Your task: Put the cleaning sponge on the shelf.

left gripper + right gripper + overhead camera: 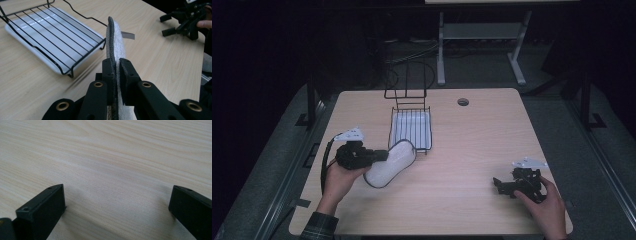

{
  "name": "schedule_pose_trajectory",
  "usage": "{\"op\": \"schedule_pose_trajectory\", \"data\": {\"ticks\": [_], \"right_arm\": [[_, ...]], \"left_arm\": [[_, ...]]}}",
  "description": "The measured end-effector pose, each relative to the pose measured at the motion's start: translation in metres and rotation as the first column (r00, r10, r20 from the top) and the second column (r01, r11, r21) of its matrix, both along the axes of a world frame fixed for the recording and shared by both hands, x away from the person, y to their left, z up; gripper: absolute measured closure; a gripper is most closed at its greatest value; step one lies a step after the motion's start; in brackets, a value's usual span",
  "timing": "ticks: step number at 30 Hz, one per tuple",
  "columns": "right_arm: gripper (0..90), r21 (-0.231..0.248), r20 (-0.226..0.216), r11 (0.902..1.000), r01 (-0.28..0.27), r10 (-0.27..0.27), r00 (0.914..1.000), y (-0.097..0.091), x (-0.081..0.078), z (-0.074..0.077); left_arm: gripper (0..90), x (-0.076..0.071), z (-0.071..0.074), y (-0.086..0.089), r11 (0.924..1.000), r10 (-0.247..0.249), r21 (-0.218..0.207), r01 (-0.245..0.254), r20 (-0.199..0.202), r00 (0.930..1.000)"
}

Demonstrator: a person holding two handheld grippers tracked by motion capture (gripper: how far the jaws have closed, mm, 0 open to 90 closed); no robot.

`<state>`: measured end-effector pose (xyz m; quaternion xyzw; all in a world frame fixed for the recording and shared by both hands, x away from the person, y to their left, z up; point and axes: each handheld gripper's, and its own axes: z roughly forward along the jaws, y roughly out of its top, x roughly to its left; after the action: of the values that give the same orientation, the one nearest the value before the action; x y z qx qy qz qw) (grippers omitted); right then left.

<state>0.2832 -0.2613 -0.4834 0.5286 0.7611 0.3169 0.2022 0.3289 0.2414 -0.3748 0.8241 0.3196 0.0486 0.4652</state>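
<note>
Right hand-held gripper [504, 186], jaws apart, idle low over bare bench [472, 150]; left hand-held gripper [115, 68] clamped on dark-edged white pad [115, 40], possibly an oven mitt, held on edge, seemingly for slotting into wire rack [411, 125] beyond.

White pad's [115, 42] near end hidden behind the left claw [115, 75], wire rack [50, 37] cut off at the frame's top left, right claw's [117, 212] body out of frame.

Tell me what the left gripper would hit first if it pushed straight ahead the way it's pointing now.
Probably the near corner of the wire rack. The left gripper, shut on the white mat, points toward it, though the mat's far edge would likely arrive first; depth is unclear.
</note>
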Motion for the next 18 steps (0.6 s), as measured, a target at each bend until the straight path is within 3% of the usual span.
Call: {"op": "schedule_pose_trajectory", "data": {"ticks": [10,18], "right_arm": [[0.1,-0.001,0.000,1.0000,-0.001,0.001,1.0000,0.000,0.000,0.000],[0.1,-0.001,0.000,1.0000,-0.003,0.003,1.0000,0.000,0.000,0.000]], "left_arm": [[83.2,0.021,0.005,0.002,0.9990,0.038,-0.024,-0.038,0.011,0.9992],[83.2,0.036,0.009,0.001,0.9982,0.057,-0.019,-0.057,0.027,0.9980]]}}
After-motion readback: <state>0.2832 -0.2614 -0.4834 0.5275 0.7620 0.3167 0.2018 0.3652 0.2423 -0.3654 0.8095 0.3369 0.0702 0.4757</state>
